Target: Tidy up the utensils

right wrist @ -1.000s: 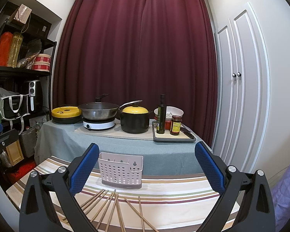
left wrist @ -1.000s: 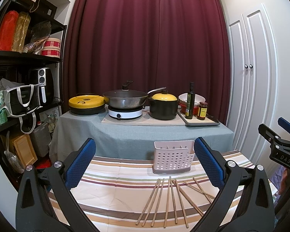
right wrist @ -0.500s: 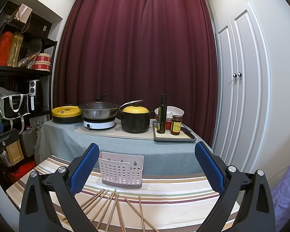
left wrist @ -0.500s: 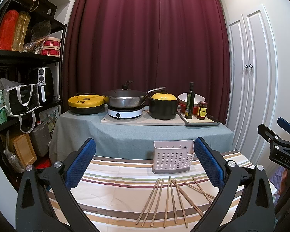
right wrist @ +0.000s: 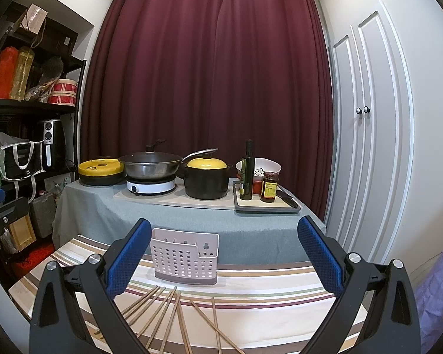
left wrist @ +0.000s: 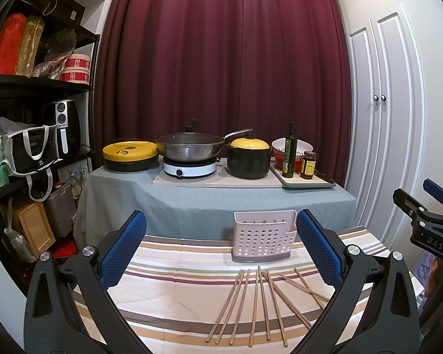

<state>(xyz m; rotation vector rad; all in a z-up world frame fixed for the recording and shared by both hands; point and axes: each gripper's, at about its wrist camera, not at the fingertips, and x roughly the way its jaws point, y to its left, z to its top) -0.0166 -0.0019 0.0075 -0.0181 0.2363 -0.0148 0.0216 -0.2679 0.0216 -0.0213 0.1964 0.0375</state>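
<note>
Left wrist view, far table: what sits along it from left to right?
Yellow-lidded pan → wok on its hob → yellow-lidded pot → oil bottle → sauce jar.

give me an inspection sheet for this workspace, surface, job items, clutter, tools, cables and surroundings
Surface: striped tablecloth, flat.
Job's things: wooden chopsticks loose, fanned, some crossing; white perforated holder upright behind them, looks empty.
Clutter: nothing seen on the striped cloth.
Tools: left tool and right tool both open, holding nothing, above the table.
Cables: nothing seen.
Surroundings: grey-clothed table with cookware, maroon curtain, shelving, white cupboard.
</note>
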